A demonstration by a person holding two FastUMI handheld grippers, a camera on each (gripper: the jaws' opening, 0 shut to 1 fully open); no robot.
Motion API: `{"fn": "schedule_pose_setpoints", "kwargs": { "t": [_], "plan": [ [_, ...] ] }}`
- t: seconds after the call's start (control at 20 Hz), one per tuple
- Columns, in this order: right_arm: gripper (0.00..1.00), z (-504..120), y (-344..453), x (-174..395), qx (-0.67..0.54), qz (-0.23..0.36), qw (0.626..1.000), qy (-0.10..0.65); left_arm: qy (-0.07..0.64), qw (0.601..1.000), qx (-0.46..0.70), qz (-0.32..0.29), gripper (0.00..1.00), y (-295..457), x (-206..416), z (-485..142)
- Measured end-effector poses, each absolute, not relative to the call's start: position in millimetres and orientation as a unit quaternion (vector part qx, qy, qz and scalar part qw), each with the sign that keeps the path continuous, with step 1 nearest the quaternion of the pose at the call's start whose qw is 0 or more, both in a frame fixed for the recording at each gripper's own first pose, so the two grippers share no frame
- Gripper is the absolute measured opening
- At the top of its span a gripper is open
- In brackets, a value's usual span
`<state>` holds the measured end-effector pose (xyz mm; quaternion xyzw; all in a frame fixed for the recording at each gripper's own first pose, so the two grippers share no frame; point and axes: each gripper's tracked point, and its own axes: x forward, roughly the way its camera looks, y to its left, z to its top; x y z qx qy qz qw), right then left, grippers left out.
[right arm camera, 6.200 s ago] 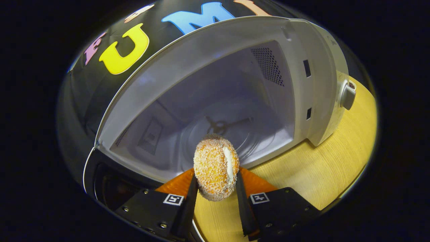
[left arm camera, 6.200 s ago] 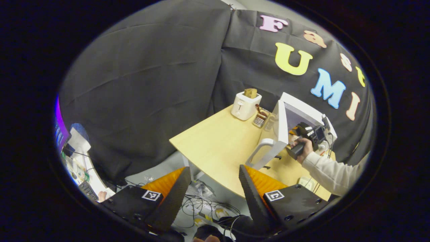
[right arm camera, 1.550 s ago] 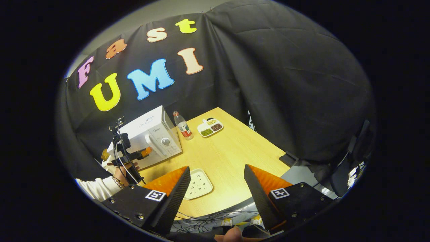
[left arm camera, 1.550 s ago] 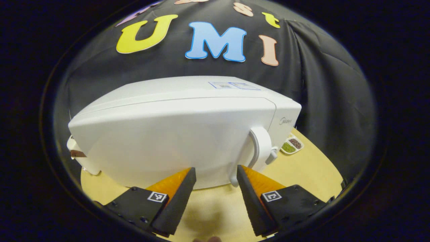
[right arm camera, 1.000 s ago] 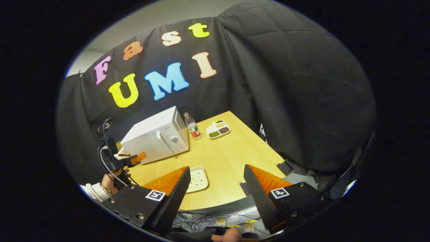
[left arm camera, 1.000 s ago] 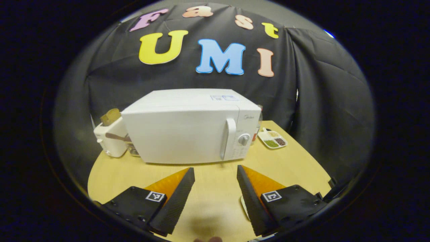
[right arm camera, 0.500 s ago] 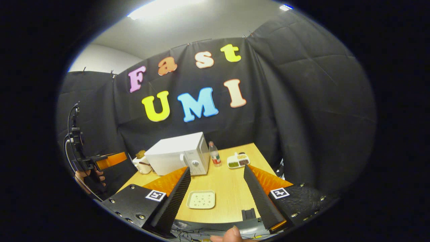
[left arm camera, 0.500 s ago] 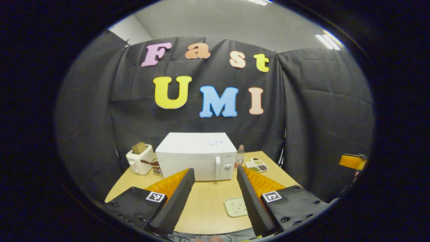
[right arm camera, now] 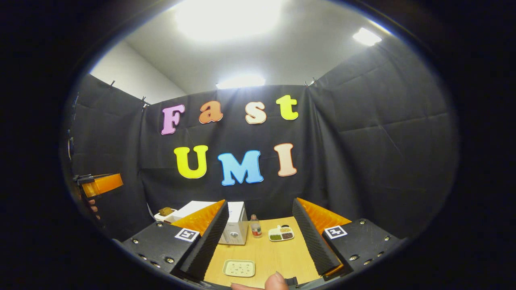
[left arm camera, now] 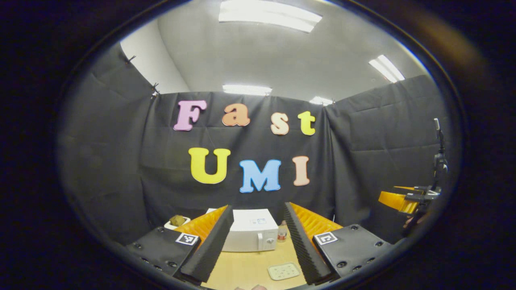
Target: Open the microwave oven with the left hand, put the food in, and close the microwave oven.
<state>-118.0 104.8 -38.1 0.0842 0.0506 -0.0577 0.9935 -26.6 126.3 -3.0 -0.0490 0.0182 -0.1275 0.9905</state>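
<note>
The white microwave [left arm camera: 252, 235] stands far off on the wooden table [left arm camera: 246, 268], its door closed, so its inside is hidden. My left gripper [left arm camera: 257, 207] is held well back from it and tilted upward, open, with nothing between its fingers. In the right gripper view the microwave [right arm camera: 236, 225] sits small behind my right gripper [right arm camera: 259, 202], which is also open and holds nothing. The other gripper shows at the far right of the left gripper view as the right gripper [left arm camera: 397, 199], and at the far left of the right gripper view as the left gripper [right arm camera: 100, 183].
A pale plate [right arm camera: 239, 268] lies near the table's front. A small bottle [right arm camera: 254, 226] and a divided dish [right arm camera: 281, 233] stand right of the microwave, a toaster [left arm camera: 177, 221] to its left. A fingertip [right arm camera: 276, 282] shows at the bottom. Ceiling lights fill the top.
Both grippers have drawn back from the table and tilted up. The microwave has shrunk and dropped low in both views, and the ceiling has come into sight.
</note>
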Motion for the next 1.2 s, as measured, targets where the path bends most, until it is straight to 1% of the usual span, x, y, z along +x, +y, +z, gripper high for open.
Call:
{"fn": "schedule_pose_setpoints", "kwargs": {
  "t": [0.2, 0.3, 0.35, 0.4, 0.45, 0.5, 0.55, 0.65, 0.7, 0.8, 0.9, 0.95, 1.0, 1.05, 1.1, 1.2],
  "plan": [
    [0.97, -23.5, 126.9, -109.4, 0.054, -0.07, 0.995, 0.038, 0.015, 0.989, -0.068, -0.133, 0.86, 149.7, -23.9, -7.2],
    [0.97, -30.2, 148.1, -103.0, 0.062, -0.066, 0.995, 0.05, 0.013, 0.989, -0.067, -0.133, 0.85, 167.1, -17.1, -15.2],
    [0.97, -34.9, 156.5, -99.4, 0.071, -0.064, 0.994, 0.056, 0.012, 0.989, -0.066, -0.134, 0.89, 173.9, -14.8, -19.7],
    [0.97, -37.5, 160.4, -98.4, 0.075, -0.069, 0.993, 0.055, 0.008, 0.988, -0.066, -0.137, 0.89, 178.0, -11.6, -25.9],
    [0.96, -38.7, 159.6, -95.4, 0.075, -0.079, 0.993, 0.053, 0.005, 0.988, -0.067, -0.139, 0.85, 181.8, -8.5, -29.4],
    [0.97, -43.7, 164.2, -94.2, 0.073, -0.082, 0.992, 0.064, 0.017, 0.988, -0.067, -0.141, 0.88, 185.0, -6.7, -39.5],
    [0.96, -50.3, 177.6, -92.5, 0.071, -0.073, 0.992, 0.072, 0.025, 0.987, -0.069, -0.142, 0.85, 188.9, -7.5, -46.0],
    [0.97, -46.2, 186.2, -84.0, 0.057, -0.068, 0.994, 0.066, 0.02, 0.986, -0.074, -0.146, 0.85, 193.9, -6.4, -41.7],
    [0.96, -46.1, 188.2, -80.4, 0.053, -0.067, 0.994, 0.063, 0.02, 0.987, -0.068, -0.142, 0.89, 199.7, -7.4, -39.3],
    [0.97, -53.8, 205.2, -70.9, 0.054, -0.048, 0.994, 0.077, 0.021, 0.991, -0.062, -0.115, 0.86, 218.1, -5.7, -38.4],
    [0.97, -54.6, 212.3, -64.3, 0.05, -0.032, 0.995, 0.076, 0.015, 0.99, -0.078, -0.116, 0.85, 213.1, -7.9, -35.3],
    [0.97, -53.9, 208.3, -62.6, 0.048, -0.033, 0.995, 0.077, 0.024, 0.99, -0.079, -0.118, 0.91, 210.3, -8.3, -38.6],
    [0.96, -56.2, 211.2, -62.5, 0.047, -0.024, 0.995, 0.082, 0.034, 0.991, -0.074, -0.111, 0.85, 216.1, -9.2, -48.3],
    [0.97, -56.2, 217.6, -60.5, 0.043, -0.011, 0.995, 0.084, 0.033, 0.992, -0.069, -0.102, 0.85, 220.7, -9.2, -49.6],
    [0.97, -54.1, 215.6, -59.2, 0.037, -0.01, 0.996, 0.081, 0.031, 0.992, -0.069, -0.099, 0.85, 219.2, -8.3, -45.4],
    [0.96, -48.3, 199.9, -58.8, 0.02, -0.024, 0.997, 0.074, 0.031, 0.992, -0.074, -0.1, 0.89, 210.6, -12.0, -44.5]
  ]
}}
